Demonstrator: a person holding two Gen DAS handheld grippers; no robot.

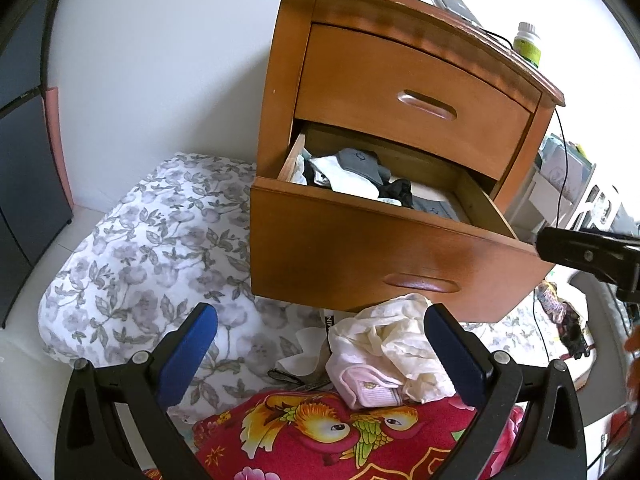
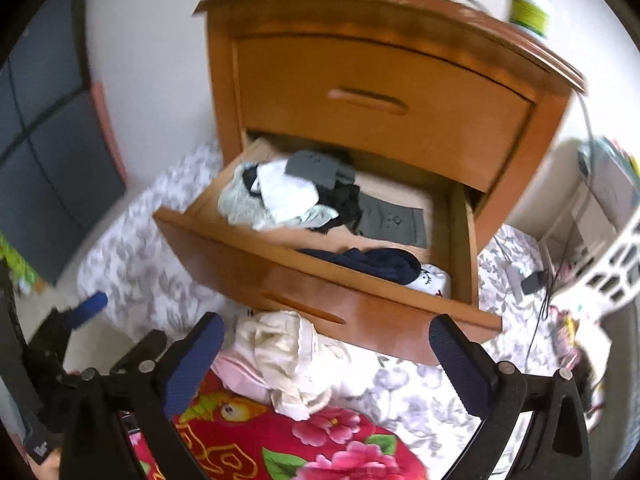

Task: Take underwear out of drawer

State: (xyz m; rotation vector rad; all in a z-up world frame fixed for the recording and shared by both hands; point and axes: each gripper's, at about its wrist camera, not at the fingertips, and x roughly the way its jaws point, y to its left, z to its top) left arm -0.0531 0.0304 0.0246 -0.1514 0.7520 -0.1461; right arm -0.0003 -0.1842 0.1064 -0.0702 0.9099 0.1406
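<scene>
Right gripper (image 2: pixel 326 354) wide open, empty, above cream garment (image 2: pixel 288 356) at lower centre. Left gripper (image 1: pixel 320 338) open, empty too. Next: reach into drawer (image 2: pixel 256 256), pinch one piece only, e.g. navy bundle (image 2: pixel 372 264), lift clear of front edge.

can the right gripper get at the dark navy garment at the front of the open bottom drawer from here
Probably yes. The right gripper is open and empty, the wooden bottom drawer is pulled out, and the dark navy garment lies uncovered just behind its front panel, with nothing in between.

No text is legible anywhere.
</scene>
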